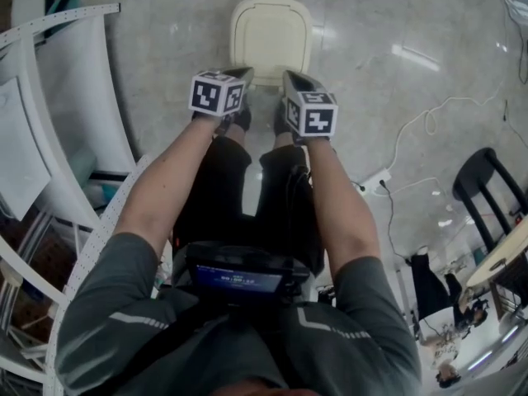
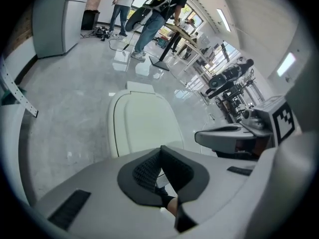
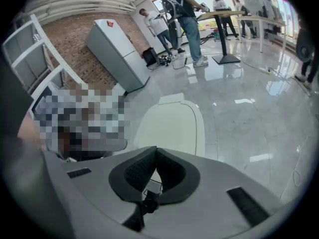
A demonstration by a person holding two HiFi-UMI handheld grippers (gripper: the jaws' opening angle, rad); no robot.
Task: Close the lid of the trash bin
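A cream trash bin (image 1: 271,33) stands on the grey floor just ahead of me, its lid lying flat down on top. In the head view my left gripper (image 1: 245,75) and right gripper (image 1: 289,77) are side by side at the bin's near edge, a little above it, each with a marker cube behind. The left gripper view shows the bin (image 2: 142,123) beyond my left gripper (image 2: 160,151), whose jaws meet with nothing between them. Over my right gripper (image 3: 155,151), also shut and empty, the bin (image 3: 172,126) fills the middle of the right gripper view.
A white rack (image 1: 74,114) stands close on my left. A black chair (image 1: 487,188), a power strip (image 1: 375,181) and a loose cable (image 1: 421,130) lie to the right. People (image 2: 154,14) stand by tables far behind the bin, next to a grey cabinet (image 3: 117,54).
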